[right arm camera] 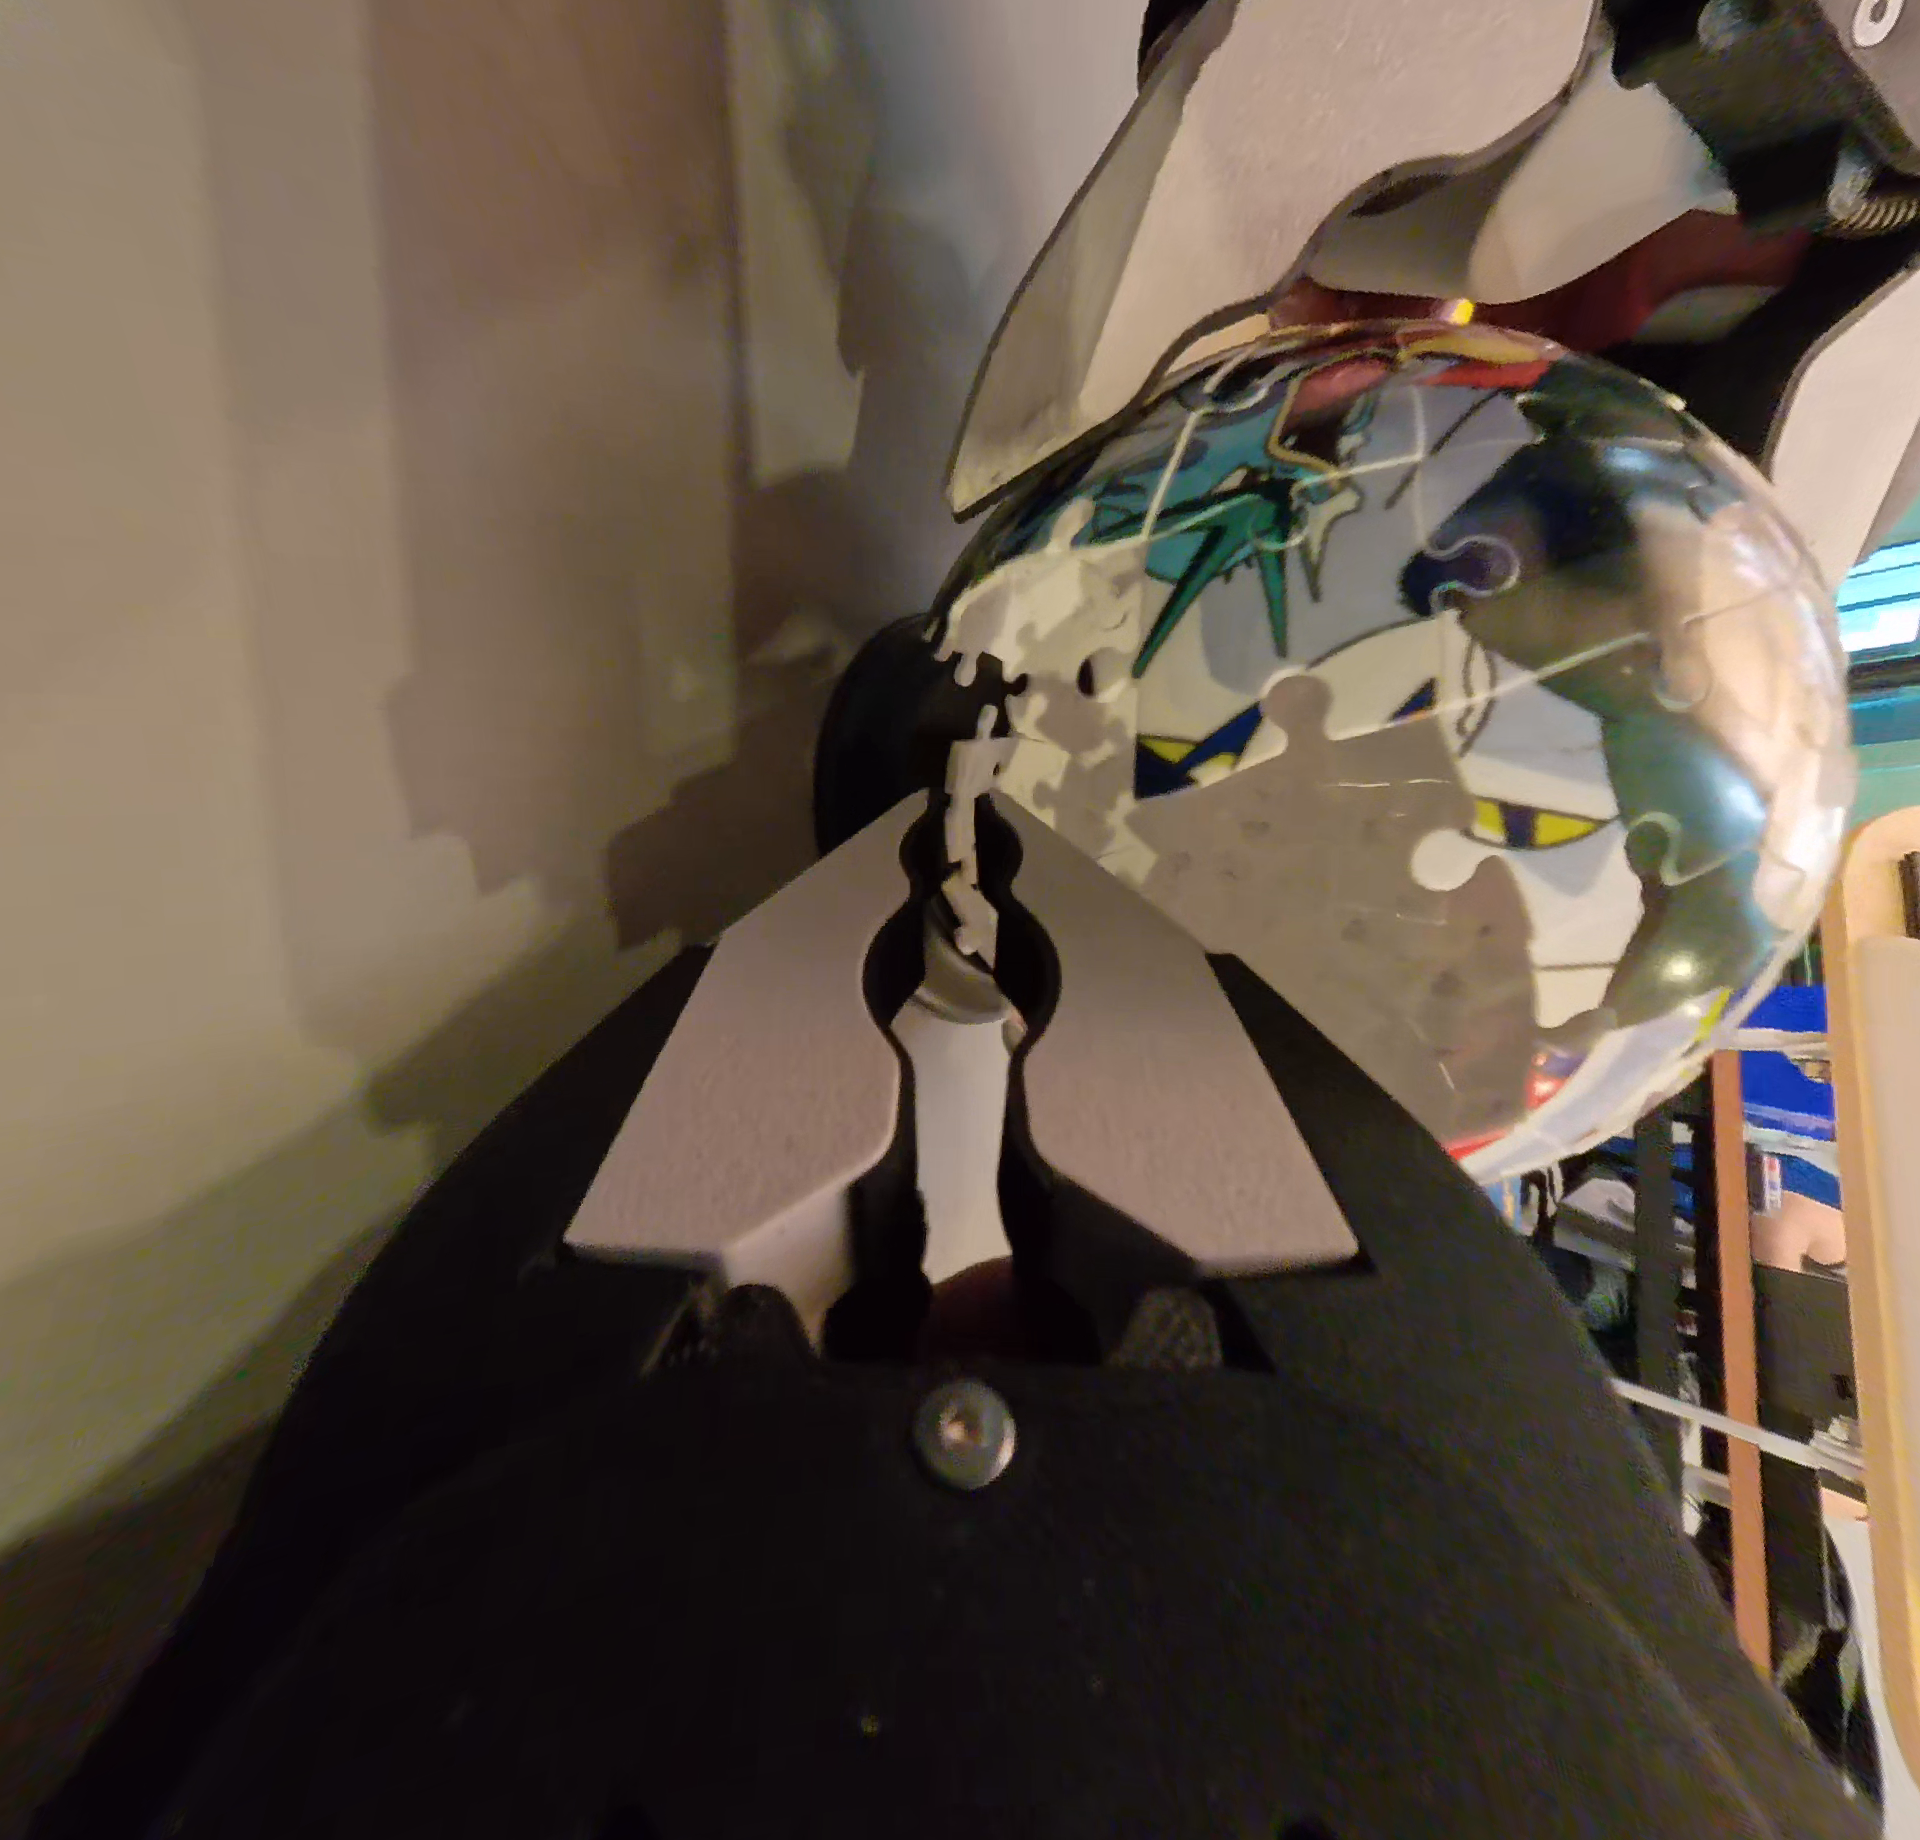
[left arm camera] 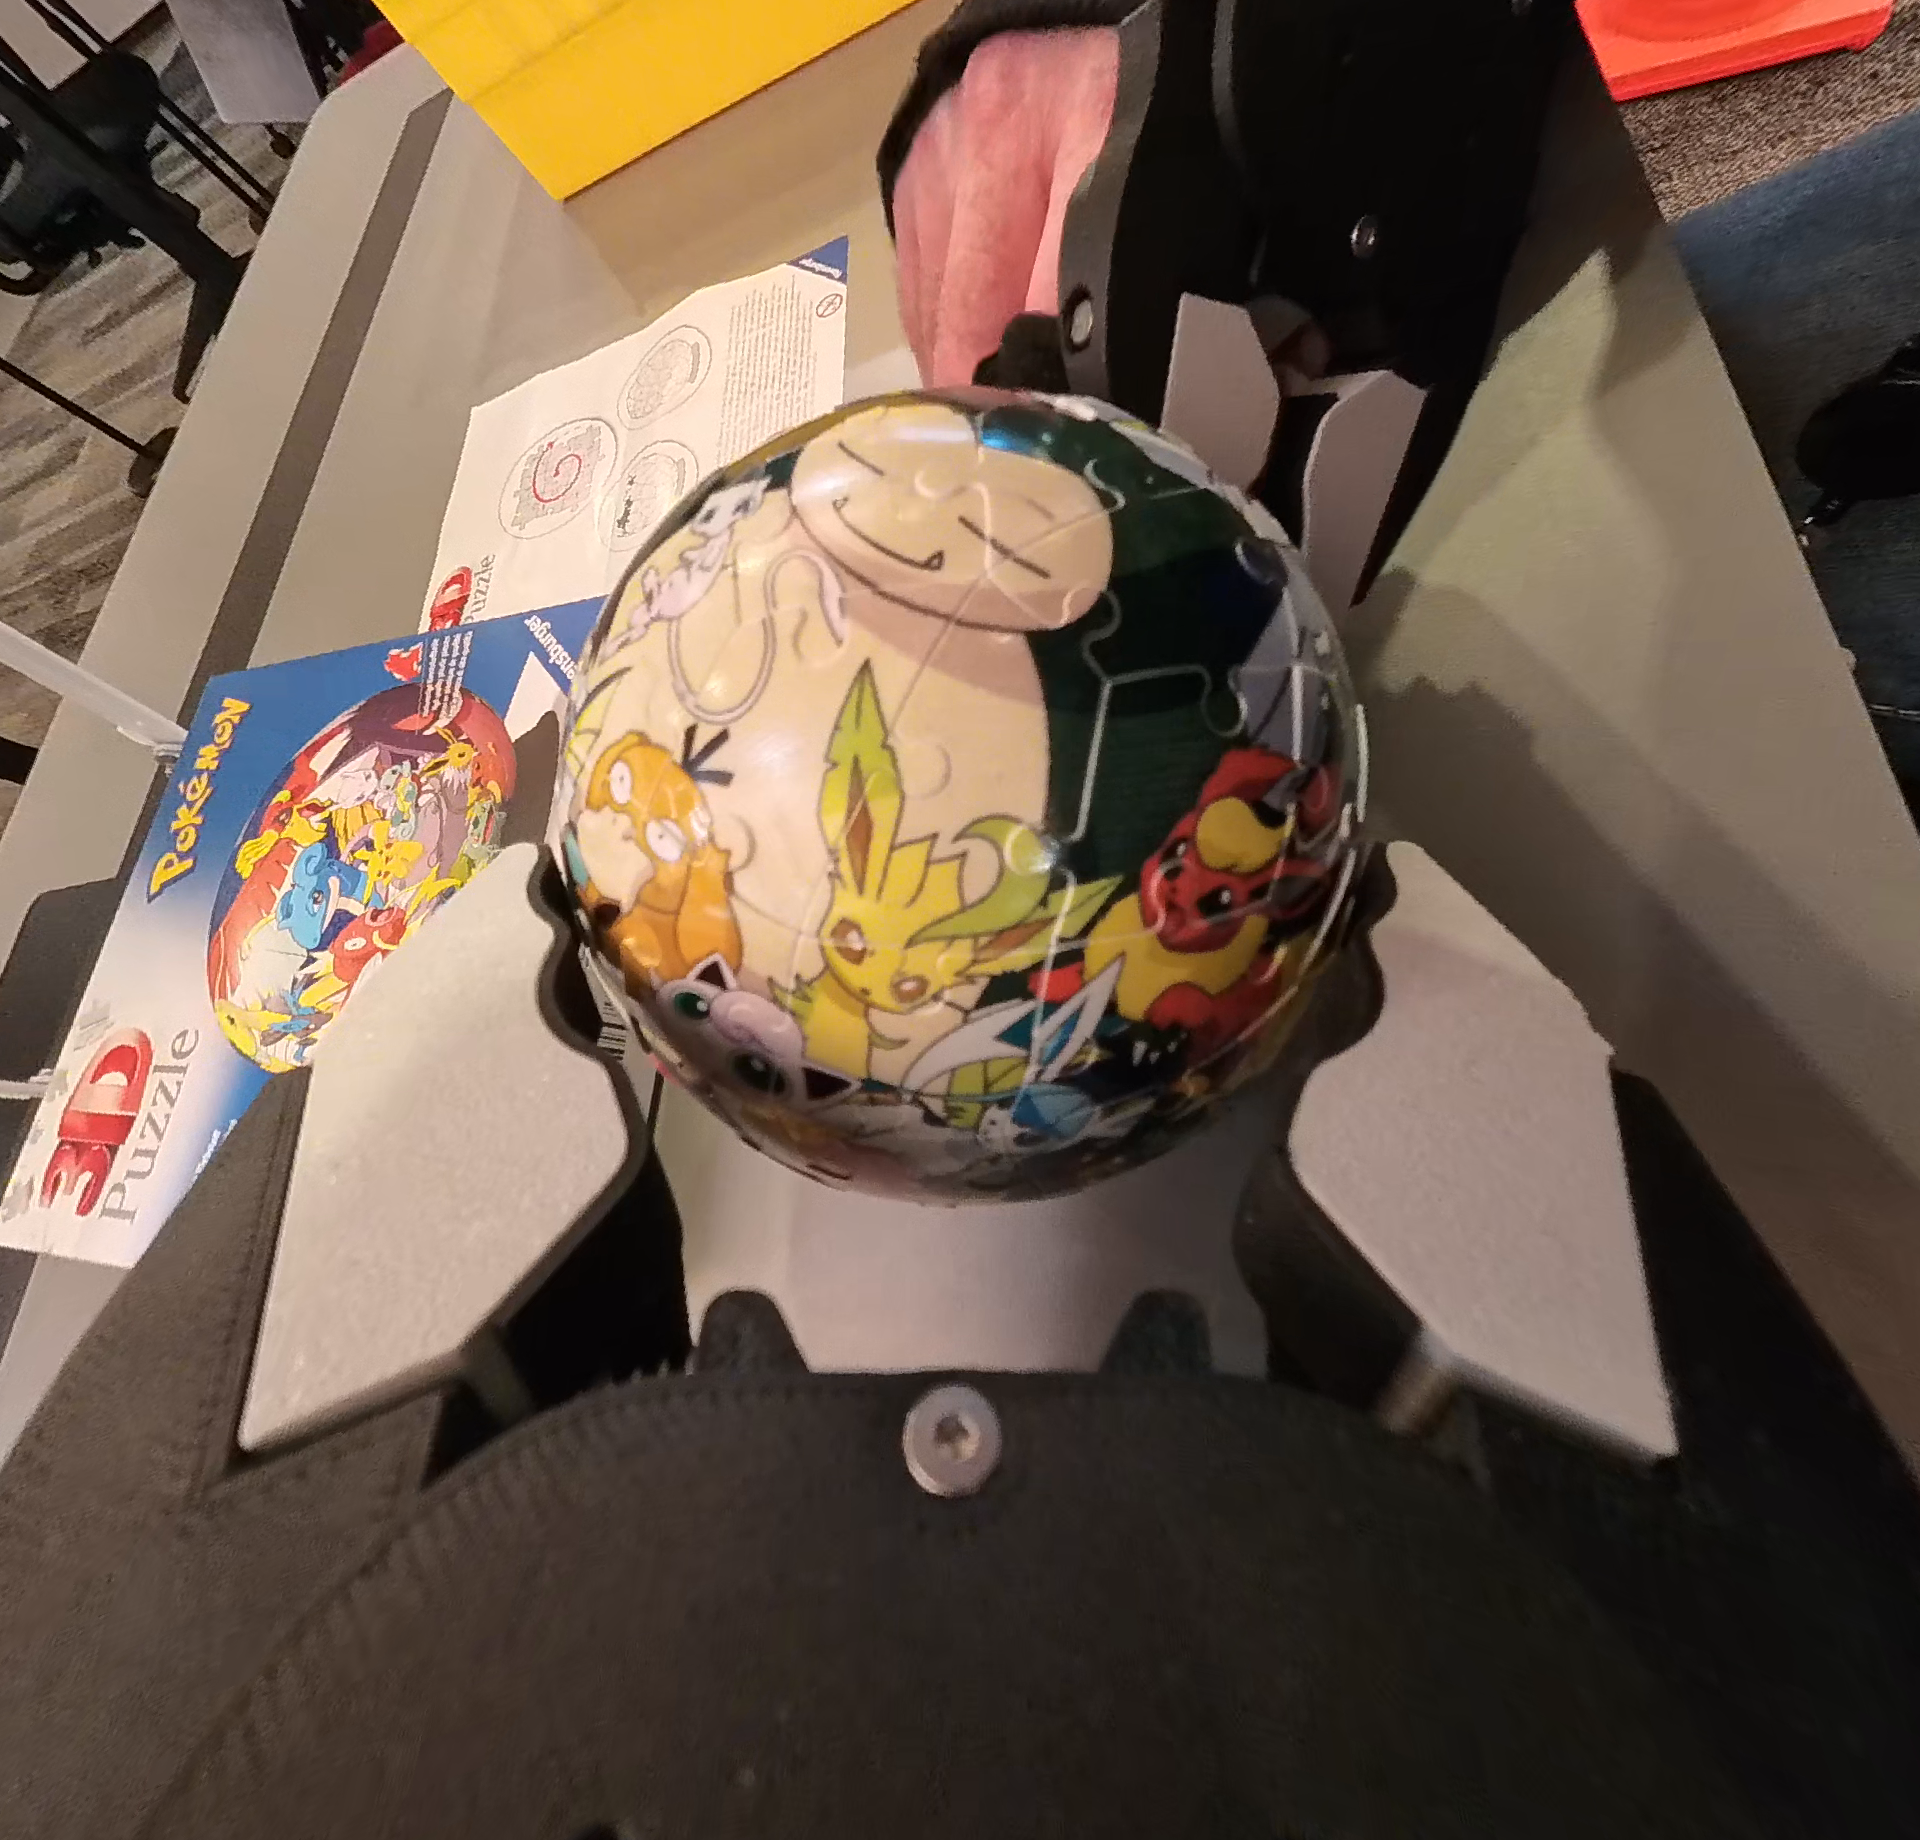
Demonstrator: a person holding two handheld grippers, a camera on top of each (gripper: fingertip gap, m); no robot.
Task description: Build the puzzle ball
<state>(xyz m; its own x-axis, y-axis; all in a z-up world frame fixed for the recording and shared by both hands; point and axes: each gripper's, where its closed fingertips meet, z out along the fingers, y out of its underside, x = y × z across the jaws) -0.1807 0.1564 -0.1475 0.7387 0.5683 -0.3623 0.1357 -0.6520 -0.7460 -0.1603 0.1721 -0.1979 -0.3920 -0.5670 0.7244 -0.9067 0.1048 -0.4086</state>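
- The glossy round puzzle ball printed with cartoon creatures is held above the grey table, clamped at its sides between the spread fingers of the left tongs.
- The right tongs are pressed nearly together, pinching a small white-edged curved puzzle piece at the jagged rim of an opening in the ball.
- The side seen from the left wrist appears fully joined; in the right wrist view a dark gap is seen at the near-left edge, so the build is judged nearly complete, with this piece, and perhaps a few more, left to seat.
- On the table to the left lie a blue printed leaflet and a white instruction sheet; a yellow plastic bin stands at the far end.
- Carpet and an orange object are seen beyond the table.
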